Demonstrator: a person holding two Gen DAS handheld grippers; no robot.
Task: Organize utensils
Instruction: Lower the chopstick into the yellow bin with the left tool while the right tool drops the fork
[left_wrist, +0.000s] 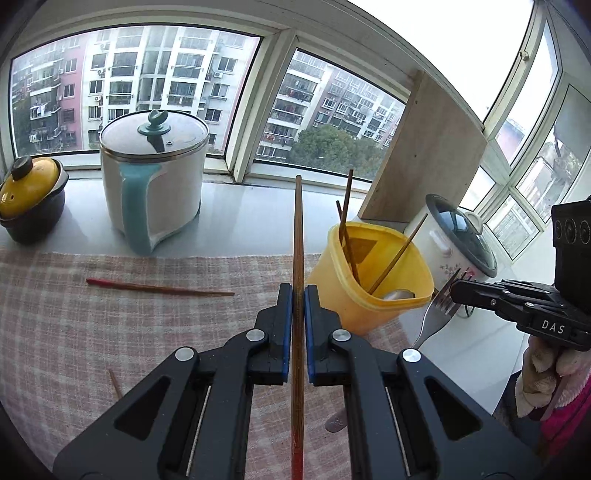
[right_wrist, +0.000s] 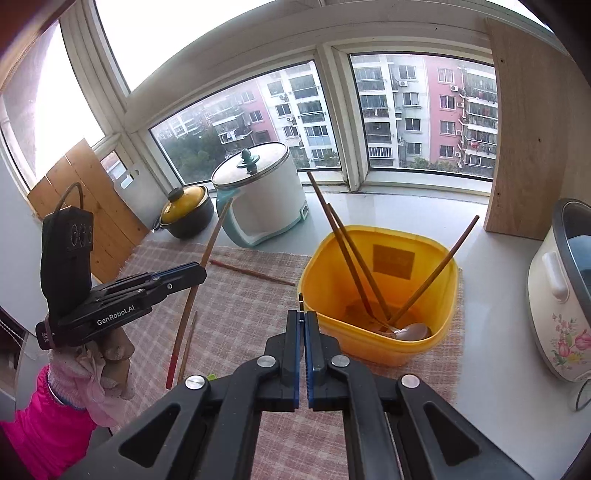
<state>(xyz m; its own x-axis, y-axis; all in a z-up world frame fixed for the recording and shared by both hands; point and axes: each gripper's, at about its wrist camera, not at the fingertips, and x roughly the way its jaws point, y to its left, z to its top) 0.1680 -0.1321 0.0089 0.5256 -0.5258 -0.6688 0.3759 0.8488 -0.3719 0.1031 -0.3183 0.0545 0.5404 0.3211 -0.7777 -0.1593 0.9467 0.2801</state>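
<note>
My left gripper (left_wrist: 298, 291) is shut on a long brown chopstick (left_wrist: 298, 236) with a red end, held upright above the checked cloth (left_wrist: 110, 325); it also shows in the right wrist view (right_wrist: 202, 272). My right gripper (right_wrist: 303, 318) is shut on a metal fork (left_wrist: 436, 314), whose tines point up beside the yellow tub (right_wrist: 380, 288). The tub (left_wrist: 369, 280) holds three chopsticks (right_wrist: 351, 258) and a spoon (right_wrist: 412, 331). One chopstick (left_wrist: 159, 288) lies on the cloth, left of the tub.
A white and teal electric pot (left_wrist: 155, 184) and a yellow-lidded dark pot (left_wrist: 29, 199) stand on the windowsill. A flowered rice cooker (right_wrist: 561, 295) and a wooden board (left_wrist: 424, 155) stand right of the tub. Another chopstick (right_wrist: 187, 347) lies on the cloth near me.
</note>
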